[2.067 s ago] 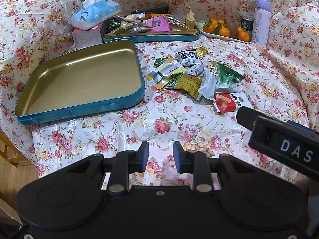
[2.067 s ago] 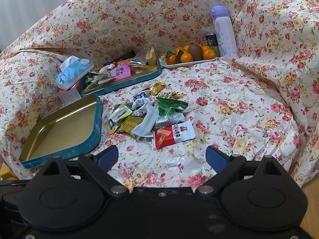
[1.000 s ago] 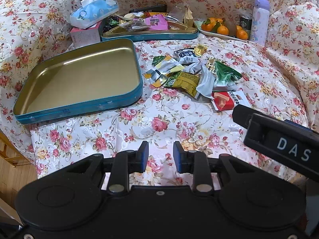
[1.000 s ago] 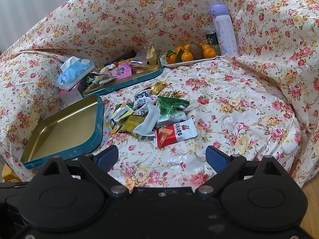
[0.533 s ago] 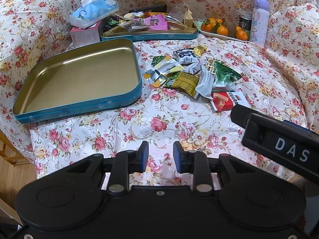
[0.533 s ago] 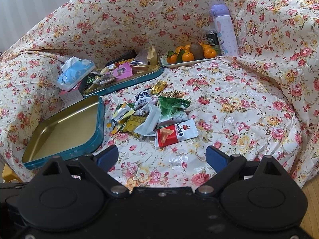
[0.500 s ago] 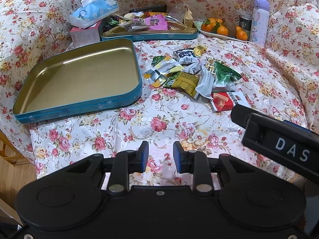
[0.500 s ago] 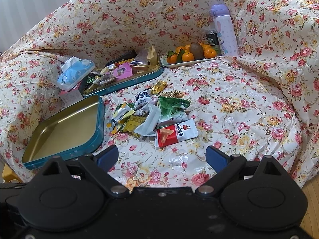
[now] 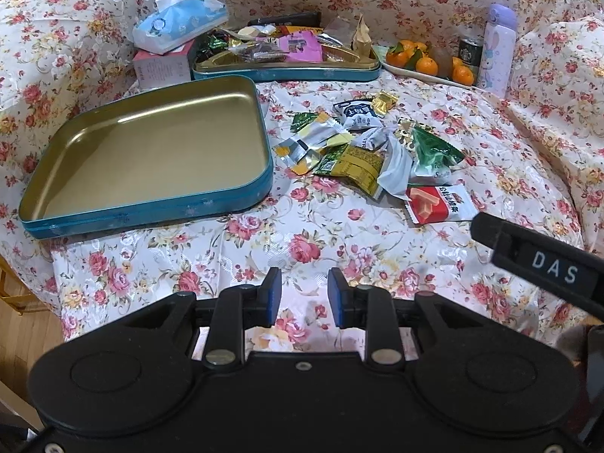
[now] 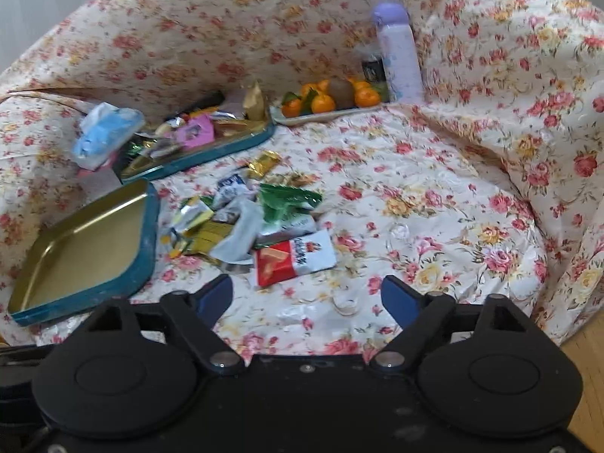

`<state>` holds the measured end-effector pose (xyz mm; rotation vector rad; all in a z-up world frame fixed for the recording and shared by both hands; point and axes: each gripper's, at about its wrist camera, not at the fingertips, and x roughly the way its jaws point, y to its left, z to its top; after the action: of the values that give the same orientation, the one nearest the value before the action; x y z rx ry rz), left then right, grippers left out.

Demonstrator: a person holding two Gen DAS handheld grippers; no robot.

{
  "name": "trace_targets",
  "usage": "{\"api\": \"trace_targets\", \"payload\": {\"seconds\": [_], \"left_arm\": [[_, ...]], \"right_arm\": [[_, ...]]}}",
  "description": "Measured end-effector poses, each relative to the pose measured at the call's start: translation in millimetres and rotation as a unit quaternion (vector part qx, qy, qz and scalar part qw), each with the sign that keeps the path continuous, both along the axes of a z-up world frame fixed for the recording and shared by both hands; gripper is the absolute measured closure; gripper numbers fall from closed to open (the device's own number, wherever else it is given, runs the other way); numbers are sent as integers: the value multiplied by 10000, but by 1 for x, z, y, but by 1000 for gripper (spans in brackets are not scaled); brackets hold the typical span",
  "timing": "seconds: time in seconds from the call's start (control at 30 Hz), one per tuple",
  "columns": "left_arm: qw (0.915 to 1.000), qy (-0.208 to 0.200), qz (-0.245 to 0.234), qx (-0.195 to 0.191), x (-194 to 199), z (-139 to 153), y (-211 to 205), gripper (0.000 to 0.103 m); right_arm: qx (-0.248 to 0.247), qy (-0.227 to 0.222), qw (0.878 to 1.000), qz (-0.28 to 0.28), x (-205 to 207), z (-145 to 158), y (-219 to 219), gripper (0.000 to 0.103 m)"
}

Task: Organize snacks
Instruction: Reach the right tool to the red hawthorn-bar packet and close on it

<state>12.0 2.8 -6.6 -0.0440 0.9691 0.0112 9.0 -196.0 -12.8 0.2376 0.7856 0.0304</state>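
Note:
A loose pile of snack packets (image 9: 362, 151) lies on the flowered cloth, with a red-and-white packet (image 9: 438, 202) nearest me. Left of the pile sits an empty blue tin with a gold inside (image 9: 151, 151). My left gripper (image 9: 304, 294) hovers over bare cloth short of the pile, its jaws partly open with nothing between them. In the blurred right wrist view, my right gripper (image 10: 305, 294) is just short of the red-and-white packet (image 10: 294, 256). Its jaws are closing and nothing is between them. The blue tin (image 10: 83, 249) lies to its left.
A second blue tin (image 9: 283, 71) holding snacks stands at the back, with a tissue pack (image 9: 181, 22) on a box to its left. A plate of oranges (image 9: 426, 64), a dark can (image 9: 470, 51) and a purple bottle (image 9: 498, 45) stand back right. Wood floor shows beyond the cloth's edges.
The right gripper's jaws have narrowed, and its view has shifted closer to the pile and gone blurry. The left gripper has stayed still.

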Motion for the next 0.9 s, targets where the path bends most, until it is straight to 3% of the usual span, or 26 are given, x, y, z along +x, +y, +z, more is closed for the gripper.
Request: {"api": "trace_targets", "payload": {"seconds": [0.27,0.6,0.83,0.9], "left_arm": [[10000,72,-5,60,15,-8,-1,65],[9995,307,29,-55,26,-21,1,65],[9988,476,64,-89,31,-30,3,65],[9987,498,59,-104,33,-32,4,65]], "right_arm": [[483,268,9985,-42,23,-15,-21,34],[1267,606,9898,220,56,-37,-11,35],[1222,763,9888,393,75,-49,7,41],[1188,722,9898,324,80,-51,6,47]]}}
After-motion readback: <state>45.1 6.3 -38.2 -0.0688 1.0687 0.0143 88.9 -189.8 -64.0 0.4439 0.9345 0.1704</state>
